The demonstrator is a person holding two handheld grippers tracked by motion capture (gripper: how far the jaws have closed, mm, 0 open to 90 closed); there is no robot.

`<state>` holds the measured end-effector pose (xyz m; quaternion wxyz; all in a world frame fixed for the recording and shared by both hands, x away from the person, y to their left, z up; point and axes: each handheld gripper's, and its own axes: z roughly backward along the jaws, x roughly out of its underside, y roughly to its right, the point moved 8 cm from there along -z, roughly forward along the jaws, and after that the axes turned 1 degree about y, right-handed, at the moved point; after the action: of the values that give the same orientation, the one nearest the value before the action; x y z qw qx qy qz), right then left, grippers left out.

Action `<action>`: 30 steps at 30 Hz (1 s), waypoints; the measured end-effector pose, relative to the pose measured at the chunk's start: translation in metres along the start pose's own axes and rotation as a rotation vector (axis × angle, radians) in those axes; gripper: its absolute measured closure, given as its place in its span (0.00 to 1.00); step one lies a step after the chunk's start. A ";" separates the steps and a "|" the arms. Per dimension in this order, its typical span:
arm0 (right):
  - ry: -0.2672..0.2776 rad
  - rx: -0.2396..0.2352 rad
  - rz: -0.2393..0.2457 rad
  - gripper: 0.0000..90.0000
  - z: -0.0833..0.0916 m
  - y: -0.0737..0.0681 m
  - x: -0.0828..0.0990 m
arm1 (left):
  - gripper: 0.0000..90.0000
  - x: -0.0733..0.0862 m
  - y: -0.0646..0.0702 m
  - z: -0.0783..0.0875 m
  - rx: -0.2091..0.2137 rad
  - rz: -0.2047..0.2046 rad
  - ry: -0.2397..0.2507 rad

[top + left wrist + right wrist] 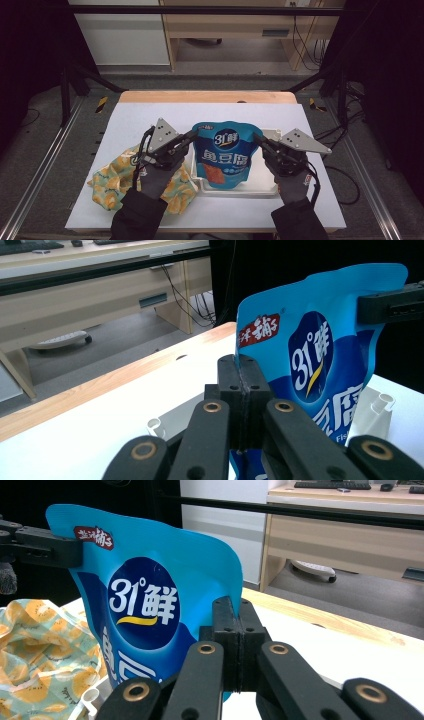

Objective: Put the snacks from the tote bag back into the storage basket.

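A blue snack pouch with white and orange print is held upright over a white tray. My left gripper is shut on the pouch's upper left edge, and my right gripper is shut on its upper right edge. In the left gripper view the closed jaws pinch the pouch edge, with the other gripper clamped at the far corner. In the right gripper view the pouch stands left of the closed jaws, with the other gripper on its far corner.
A yellow and green patterned cloth bag lies crumpled on the white table at the left, under my left forearm. The wooden table edge runs along the back. Desks and cables stand on the floor beyond.
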<state>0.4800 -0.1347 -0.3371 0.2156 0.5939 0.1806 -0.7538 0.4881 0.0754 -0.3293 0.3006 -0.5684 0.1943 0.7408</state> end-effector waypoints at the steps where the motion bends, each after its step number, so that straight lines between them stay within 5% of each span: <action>1: 0.000 0.000 0.000 1.00 0.000 0.000 0.000 | 1.00 0.001 0.000 0.000 -0.001 0.003 -0.001; 30: -0.030 -0.009 -0.002 1.00 -0.004 -0.003 0.009 | 1.00 0.015 -0.001 0.001 0.001 0.007 -0.031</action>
<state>0.4801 -0.1310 -0.3470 0.2200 0.5815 0.1813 -0.7620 0.4855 0.0796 -0.3432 0.3014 -0.5559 0.1919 0.7506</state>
